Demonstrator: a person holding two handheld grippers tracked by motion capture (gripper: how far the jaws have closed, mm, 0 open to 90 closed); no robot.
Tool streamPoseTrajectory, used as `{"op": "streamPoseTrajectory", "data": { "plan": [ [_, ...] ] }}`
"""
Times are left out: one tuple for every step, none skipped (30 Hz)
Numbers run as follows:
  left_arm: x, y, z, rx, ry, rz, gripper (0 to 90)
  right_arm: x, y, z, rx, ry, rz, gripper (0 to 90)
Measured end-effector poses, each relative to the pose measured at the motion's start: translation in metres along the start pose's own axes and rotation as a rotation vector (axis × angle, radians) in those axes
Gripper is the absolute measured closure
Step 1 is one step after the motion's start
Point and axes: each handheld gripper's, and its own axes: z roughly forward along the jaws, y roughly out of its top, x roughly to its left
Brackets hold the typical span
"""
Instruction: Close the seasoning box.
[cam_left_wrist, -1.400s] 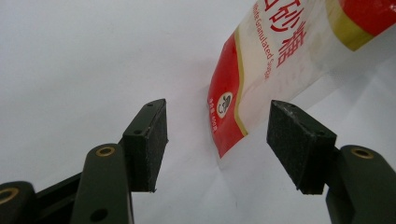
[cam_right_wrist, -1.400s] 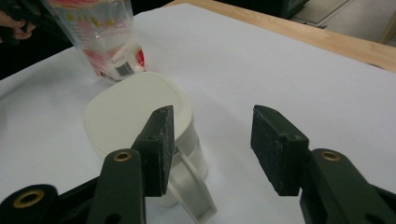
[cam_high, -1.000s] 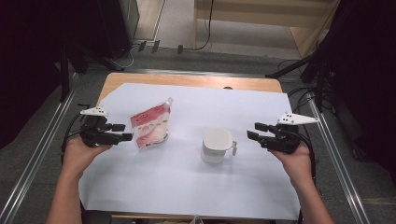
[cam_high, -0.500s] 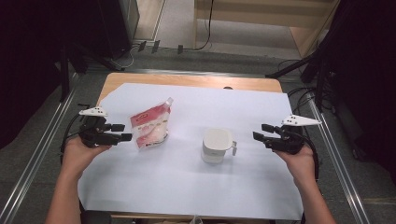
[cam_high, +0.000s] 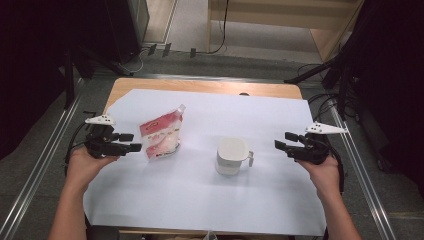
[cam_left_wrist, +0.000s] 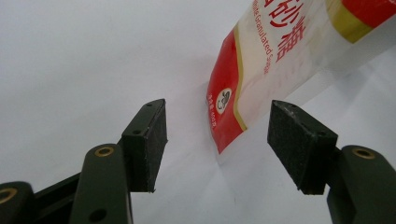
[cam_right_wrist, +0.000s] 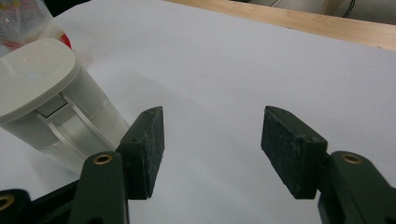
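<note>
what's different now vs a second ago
The right tongs slid slightly outward toward the table's right edge, away from the white lidded plastic container, and their jaws have just been opening with nothing between them. The left tongs, red-and-white sugar pouch and container stayed put.

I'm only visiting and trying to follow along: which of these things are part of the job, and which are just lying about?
Part of the job:
- red and white sugar pouch, just ahead of the left gripper, jaws open
- white lidded container, near the right gripper, jaws open, just been widening

Just there:
- white paper sheet
- wooden table
</note>
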Motion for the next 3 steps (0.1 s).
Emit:
{"op": "streamPoseTrajectory", "data": {
  "plan": [
    [0.0,-0.0002,0.0002,-0.005,0.002,-0.001,38.8,0.0002,-0.0001,0.0003,-0.002,0.0,0.0,39.6],
    [0.0001,0.0,-0.0003,-0.002,0.002,-0.003,38.8,0.0005,-0.0001,0.0004,0.0,0.0,0.002,39.6],
    [0.0003,0.0,-0.0003,-0.007,0.005,-0.002,38.8,0.0008,-0.0001,0.0006,0.001,0.0,0.003,39.6]
  ]
}}
